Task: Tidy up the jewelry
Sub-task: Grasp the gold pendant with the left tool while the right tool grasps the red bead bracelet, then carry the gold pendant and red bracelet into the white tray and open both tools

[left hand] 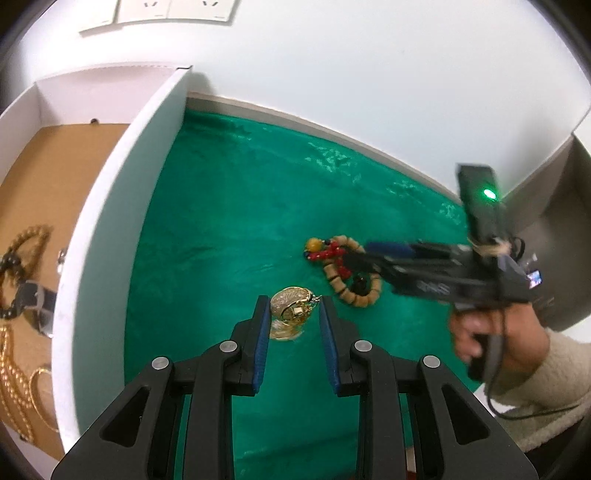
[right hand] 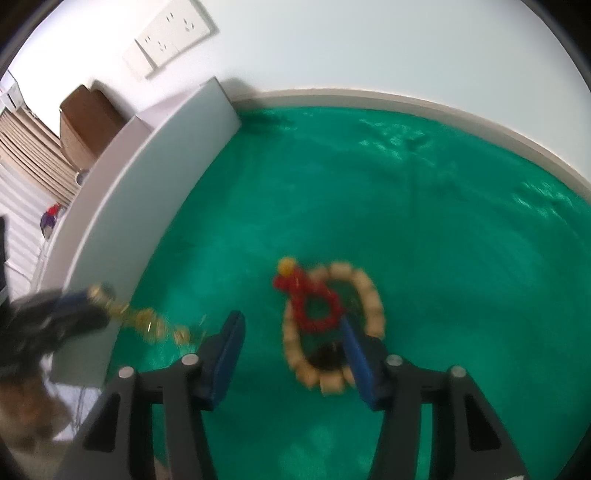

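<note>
- Lying on the green cloth (left hand: pixel 229 206), a gold bangle (left hand: pixel 291 301) sits between the fingers of the left gripper (left hand: pixel 291 306), which are spread to either side of it; no pinch shows in the left wrist view.
- From the right wrist view, the left gripper (right hand: pixel 74 310) appears blurred at the left edge with gold jewelry (right hand: pixel 144 321) at its tip, trailing down toward the cloth; whether it has a hold there cannot be told through the blur.
- A bracelet of pale wooden beads (left hand: pixel 354 291) lies on the cloth just beyond the bangle, with a string of red beads (left hand: pixel 332 254) and a yellow bead (left hand: pixel 313 244) lying across it.
- The right gripper (left hand: pixel 364 254) reaches in from the right over the wooden bracelet, held by a hand (left hand: pixel 491 332) in a cream sleeve.
- In its own view the right gripper (right hand: pixel 291 332) has its fingers spread wide, one on each side of the wooden bead bracelet (right hand: pixel 369 295) and the red bead loop (right hand: pixel 314 306), holding nothing.
- A white box (left hand: pixel 110 192) stands at the left edge of the cloth, its wall near the bangle.
- On the brown floor of the box lie gold chains (left hand: pixel 14 369), a gold bead loop (left hand: pixel 29 236) and a dark piece (left hand: pixel 11 280).
- A white wall (left hand: pixel 351 66) with sockets (right hand: pixel 173 33) rises behind the cloth.
</note>
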Demonstrator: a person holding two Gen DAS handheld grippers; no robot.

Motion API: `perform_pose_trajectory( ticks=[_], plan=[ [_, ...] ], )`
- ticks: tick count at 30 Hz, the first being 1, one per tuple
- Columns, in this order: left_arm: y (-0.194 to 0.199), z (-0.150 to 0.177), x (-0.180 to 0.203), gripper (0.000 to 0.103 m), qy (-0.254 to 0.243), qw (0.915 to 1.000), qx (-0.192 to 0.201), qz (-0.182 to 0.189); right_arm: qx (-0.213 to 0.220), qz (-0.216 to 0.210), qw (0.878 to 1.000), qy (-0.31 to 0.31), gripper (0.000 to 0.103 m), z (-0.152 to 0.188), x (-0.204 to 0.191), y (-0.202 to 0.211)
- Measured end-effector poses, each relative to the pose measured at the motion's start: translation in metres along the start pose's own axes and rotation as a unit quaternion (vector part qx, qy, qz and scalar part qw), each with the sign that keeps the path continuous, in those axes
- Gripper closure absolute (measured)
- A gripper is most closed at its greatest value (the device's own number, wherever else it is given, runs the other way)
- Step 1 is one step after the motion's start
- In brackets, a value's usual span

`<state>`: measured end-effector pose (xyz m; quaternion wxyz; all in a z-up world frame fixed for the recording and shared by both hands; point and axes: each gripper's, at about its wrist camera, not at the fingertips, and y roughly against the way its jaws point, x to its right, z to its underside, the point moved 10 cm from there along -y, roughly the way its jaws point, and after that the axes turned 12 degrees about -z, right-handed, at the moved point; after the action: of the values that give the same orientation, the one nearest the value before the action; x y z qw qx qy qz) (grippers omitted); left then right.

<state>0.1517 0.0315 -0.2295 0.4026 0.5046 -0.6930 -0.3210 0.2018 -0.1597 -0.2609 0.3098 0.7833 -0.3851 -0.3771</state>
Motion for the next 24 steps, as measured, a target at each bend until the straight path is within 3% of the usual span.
perform_pose_trajectory(
  ticks=[4,5,6,7,16,24],
  plan=[
    [0.003,0.006,-0.005,0.077,0.007,1.0,-0.003,-0.005,-0.018,0.034,0.998,0.055,0.051,-0.013,-0.004,-0.025],
    [0.004,0.007,-0.005,0.077,0.009,0.9999,-0.003,-0.007,-0.03,0.043,0.996,0.069,0.075,-0.013,-0.003,-0.032],
    [0.006,0.008,-0.007,0.077,0.011,0.9999,-0.004,-0.011,-0.046,0.054,0.994,0.078,0.091,-0.011,-0.001,-0.036],
    [0.007,0.009,-0.008,0.077,0.013,0.9998,-0.004,-0.013,-0.047,0.054,0.994,0.077,0.093,-0.01,-0.001,-0.034],
    [0.042,0.002,-0.018,0.077,0.05,0.9981,-0.007,-0.036,0.011,-0.04,0.999,0.015,0.093,-0.028,-0.022,0.057],
    [0.103,-0.018,-0.018,0.077,0.079,0.9962,0.023,-0.029,0.048,-0.088,0.994,0.05,0.093,-0.05,-0.073,0.124]
  ],
)
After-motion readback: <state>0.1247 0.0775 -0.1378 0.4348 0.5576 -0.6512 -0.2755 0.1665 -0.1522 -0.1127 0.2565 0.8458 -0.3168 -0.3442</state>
